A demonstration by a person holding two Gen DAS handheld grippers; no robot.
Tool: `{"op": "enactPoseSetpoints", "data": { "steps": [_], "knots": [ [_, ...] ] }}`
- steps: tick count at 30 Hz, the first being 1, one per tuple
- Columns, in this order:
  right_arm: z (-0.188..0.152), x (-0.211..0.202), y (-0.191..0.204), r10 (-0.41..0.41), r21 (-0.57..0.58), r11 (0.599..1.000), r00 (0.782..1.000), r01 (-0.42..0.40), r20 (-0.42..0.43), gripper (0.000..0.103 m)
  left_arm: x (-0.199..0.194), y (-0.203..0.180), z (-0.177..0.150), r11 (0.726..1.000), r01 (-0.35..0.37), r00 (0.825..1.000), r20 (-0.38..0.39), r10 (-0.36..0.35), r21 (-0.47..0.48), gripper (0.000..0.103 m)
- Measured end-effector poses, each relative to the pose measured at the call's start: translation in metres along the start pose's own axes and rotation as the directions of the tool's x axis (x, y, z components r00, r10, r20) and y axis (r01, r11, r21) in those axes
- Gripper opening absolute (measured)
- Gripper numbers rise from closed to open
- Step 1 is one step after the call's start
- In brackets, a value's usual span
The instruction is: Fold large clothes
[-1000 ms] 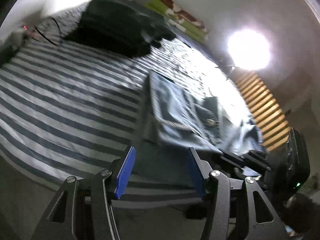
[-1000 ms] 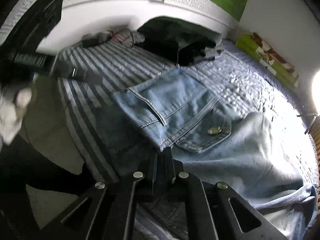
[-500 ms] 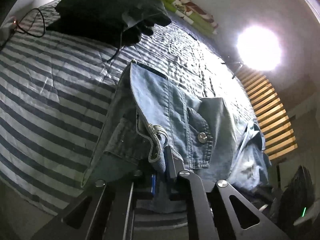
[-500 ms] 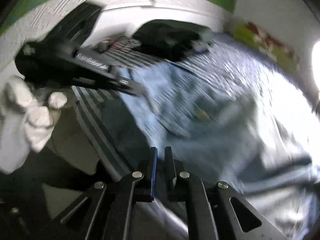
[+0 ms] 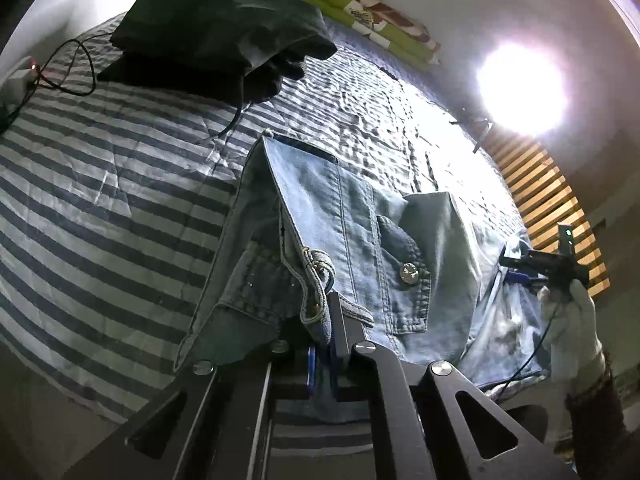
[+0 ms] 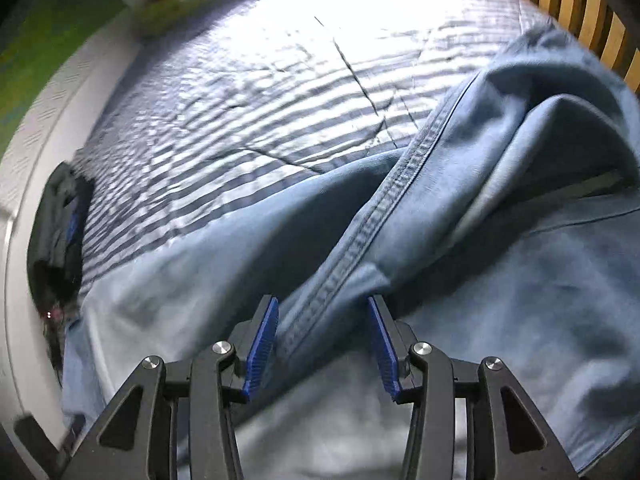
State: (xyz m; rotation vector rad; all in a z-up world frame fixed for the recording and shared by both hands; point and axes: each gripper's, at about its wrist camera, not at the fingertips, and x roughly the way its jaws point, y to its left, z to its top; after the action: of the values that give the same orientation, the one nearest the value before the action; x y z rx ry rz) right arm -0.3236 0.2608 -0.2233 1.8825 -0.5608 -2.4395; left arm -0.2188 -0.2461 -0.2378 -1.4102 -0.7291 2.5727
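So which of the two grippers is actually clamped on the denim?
The left gripper, shut on the denim jacket hem; the right gripper is opening, fabric loose between its pads.

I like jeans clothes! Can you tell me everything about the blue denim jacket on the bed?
The denim jacket is light blue, with stitched seams, a flap pocket and a shiny metal button. It lies crumpled and partly folded on the striped bedcover. The left gripper is shut on a bunched edge of it, lifting that edge a little. Farther along, the right gripper is opening its jaws around a thick seam, pads not pressing.
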Motion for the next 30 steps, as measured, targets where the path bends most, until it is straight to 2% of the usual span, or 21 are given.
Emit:
{"op": "enactPoseSetpoints", "data": {
  "steps": [2,5,7,10,12,14,17,18,20,21,23,25,27,30],
  "knots": [
    [0.003,0.003,0.002,-0.066,-0.005,0.998,0.998,0.066,-0.004,0.042,0.0,-0.001,0.002,1.0,-0.003,1.0,0.0,0.003,0.006,0.003],
    [0.004,0.006,-0.007,-0.063,0.015,0.998,0.997,0.064,-0.034,0.04,-0.001,-0.002,0.004,1.0,-0.004,1.0,0.001,0.004,0.011,0.003],
    [0.0,0.002,-0.016,-0.014,0.047,0.999,0.999,0.016,-0.04,0.024,-0.004,-0.002,0.006,1.0,-0.001,1.0,0.005,0.001,0.012,0.003],
    [-0.007,-0.014,-0.029,0.046,0.08,0.996,0.999,-0.044,-0.02,0.012,-0.007,-0.003,0.011,1.0,0.008,1.0,0.008,-0.008,0.017,0.003],
    [-0.007,-0.029,-0.032,0.071,0.072,0.995,0.997,-0.072,0.018,0.007,-0.012,-0.008,0.017,1.0,0.003,1.0,0.02,-0.004,0.026,0.003],
    [-0.011,-0.058,-0.032,0.071,0.067,0.995,0.994,-0.077,0.088,0.006,-0.021,-0.014,0.026,0.999,0.009,0.999,0.039,-0.011,0.037,0.002],
    [-0.023,-0.121,-0.027,0.106,0.039,0.992,0.966,-0.119,0.235,0.005,-0.043,-0.022,0.036,0.998,0.019,0.996,0.086,-0.024,0.06,0.003],
    [-0.038,-0.147,-0.028,0.117,0.014,0.992,0.949,-0.126,0.291,0.005,-0.05,-0.023,0.035,0.997,0.029,0.995,0.095,-0.036,0.072,0.003],
    [-0.066,-0.172,-0.031,0.144,-0.007,0.989,0.928,-0.151,0.343,0.005,-0.056,-0.018,0.024,0.996,0.027,0.995,0.093,-0.035,0.086,0.003],
    [-0.089,-0.177,-0.037,0.148,-0.013,0.988,0.923,-0.153,0.355,0.005,-0.052,-0.013,0.011,0.996,0.015,0.997,0.068,-0.021,0.093,0.003],
    [-0.127,-0.166,-0.049,0.106,-0.005,0.994,0.932,-0.111,0.347,0.005,-0.039,-0.001,-0.011,0.995,-0.013,1.0,0.019,0.011,0.1,0.003],
    [-0.167,-0.129,-0.059,0.037,-0.003,0.999,0.957,-0.038,0.289,0.005,-0.017,0.021,-0.031,0.998,-0.026,0.998,-0.051,0.028,0.056,0.003],
    [-0.192,-0.088,-0.073,-0.004,0.031,1.0,0.975,-0.003,0.222,0.005,-0.002,0.039,-0.04,1.0,-0.023,0.996,-0.082,0.023,-0.004,0.003],
    [-0.205,-0.061,-0.087,-0.022,0.071,0.997,0.978,0.008,0.21,0.005,0.001,0.038,-0.042,1.0,-0.022,0.996,-0.087,0.023,0.017,0.004]
  ]
}}
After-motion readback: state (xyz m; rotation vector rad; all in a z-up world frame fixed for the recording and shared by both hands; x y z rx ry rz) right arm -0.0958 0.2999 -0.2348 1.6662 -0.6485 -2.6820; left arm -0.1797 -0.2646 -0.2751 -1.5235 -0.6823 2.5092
